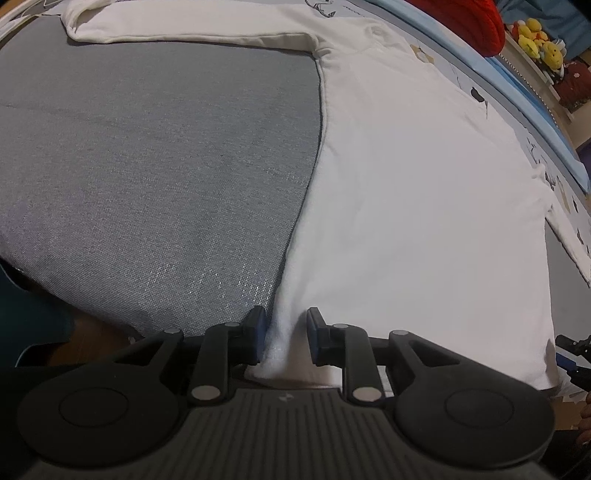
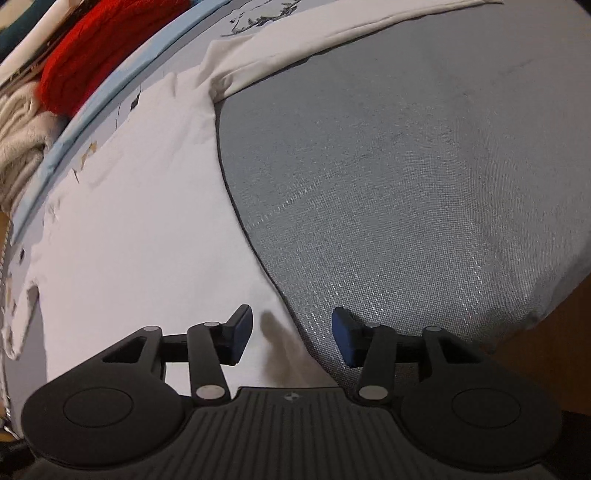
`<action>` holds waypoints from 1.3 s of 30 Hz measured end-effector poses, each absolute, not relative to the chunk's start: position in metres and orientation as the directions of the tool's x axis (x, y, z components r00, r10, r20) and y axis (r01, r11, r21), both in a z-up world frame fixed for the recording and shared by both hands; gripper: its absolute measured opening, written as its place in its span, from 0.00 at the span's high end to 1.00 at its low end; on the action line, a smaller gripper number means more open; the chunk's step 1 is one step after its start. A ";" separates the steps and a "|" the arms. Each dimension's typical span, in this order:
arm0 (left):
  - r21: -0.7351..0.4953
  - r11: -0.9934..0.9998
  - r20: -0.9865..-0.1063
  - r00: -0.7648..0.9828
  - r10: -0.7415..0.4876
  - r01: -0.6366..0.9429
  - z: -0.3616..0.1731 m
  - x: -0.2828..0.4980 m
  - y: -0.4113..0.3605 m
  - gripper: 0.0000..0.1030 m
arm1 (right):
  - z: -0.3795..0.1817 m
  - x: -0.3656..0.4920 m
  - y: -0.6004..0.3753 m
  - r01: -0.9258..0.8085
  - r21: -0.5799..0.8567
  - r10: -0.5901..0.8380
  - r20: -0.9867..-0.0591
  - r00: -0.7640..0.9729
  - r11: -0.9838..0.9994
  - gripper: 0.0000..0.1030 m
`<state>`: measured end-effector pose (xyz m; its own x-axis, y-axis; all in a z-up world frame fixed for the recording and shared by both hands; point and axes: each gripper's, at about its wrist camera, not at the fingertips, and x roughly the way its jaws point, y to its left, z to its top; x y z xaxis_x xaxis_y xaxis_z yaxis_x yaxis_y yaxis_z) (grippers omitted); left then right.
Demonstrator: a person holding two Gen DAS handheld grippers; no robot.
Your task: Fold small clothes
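A white shirt (image 1: 424,206) lies spread flat on a grey pad (image 1: 147,166), back side up, with one long sleeve (image 1: 192,27) stretched out sideways along the far edge. The printed front of the shirt peeks out along its far border.

In the left wrist view, the left gripper (image 1: 285,338) sits at the shirt's near hem corner. Its jaws are part way apart, with a raised pinch of white cloth standing between the blue pads (image 1: 260,334); whether the pads actually press the cloth cannot be told. The tip of the other gripper shows at the right edge of this view, near the hem's other corner.

In the right wrist view, the right gripper (image 2: 291,338) hovers over the shirt's (image 2: 147,229) opposite hem corner, jaws wide apart and holding nothing. One finger is above the cloth, the other above the bare pad (image 2: 406,184). The shirt's side edge runs between them.

Beyond the pad lie a red knit (image 2: 85,55) and cream fabric (image 2: 18,136); yellow toys (image 1: 535,38) sit on a shelf
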<state>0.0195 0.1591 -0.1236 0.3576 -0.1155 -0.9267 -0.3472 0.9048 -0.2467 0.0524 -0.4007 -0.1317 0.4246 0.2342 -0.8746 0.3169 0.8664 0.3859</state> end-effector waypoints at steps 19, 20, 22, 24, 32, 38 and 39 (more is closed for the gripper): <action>-0.266 0.915 -0.907 0.401 -0.130 -0.305 -0.116 0.018 0.155 0.96 | -0.102 0.047 -0.377 0.150 0.292 0.198 -0.871 0.449 0.945 0.98; -0.277 0.919 -0.895 0.423 -0.140 -0.282 -0.111 0.017 0.153 0.96 | -0.096 0.044 -0.384 0.163 0.314 0.207 -0.859 0.468 0.935 0.98; -0.298 0.923 -0.874 0.457 -0.162 -0.243 -0.101 0.015 0.149 0.96 | -0.082 0.038 -0.393 0.168 0.313 0.193 -0.844 0.500 0.935 0.98; -0.279 0.934 -0.882 0.444 -0.158 -0.223 -0.099 0.013 0.145 0.96 | -0.081 0.037 -0.392 0.166 0.259 0.146 -0.855 0.498 0.952 0.98; -0.129 0.948 -0.927 0.374 -0.011 -0.292 -0.105 0.015 0.151 0.95 | -0.115 0.048 -0.369 0.147 0.185 0.124 -0.928 0.351 0.972 0.87; -0.155 0.969 -0.873 0.485 -0.043 -0.193 -0.086 0.014 0.134 0.94 | -0.120 0.054 -0.373 0.162 0.256 0.186 -0.918 0.351 0.953 0.77; -0.166 0.969 -0.883 0.466 -0.063 -0.184 -0.091 0.015 0.131 0.93 | -0.123 0.053 -0.375 0.166 0.247 0.182 -0.926 0.331 0.955 0.77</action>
<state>0.0153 0.1311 -0.0912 0.4659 -0.0634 -0.8825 -0.1836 0.9688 -0.1665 0.0527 -0.3753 -0.1231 0.3312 0.1817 -0.9259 0.1659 0.9548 0.2467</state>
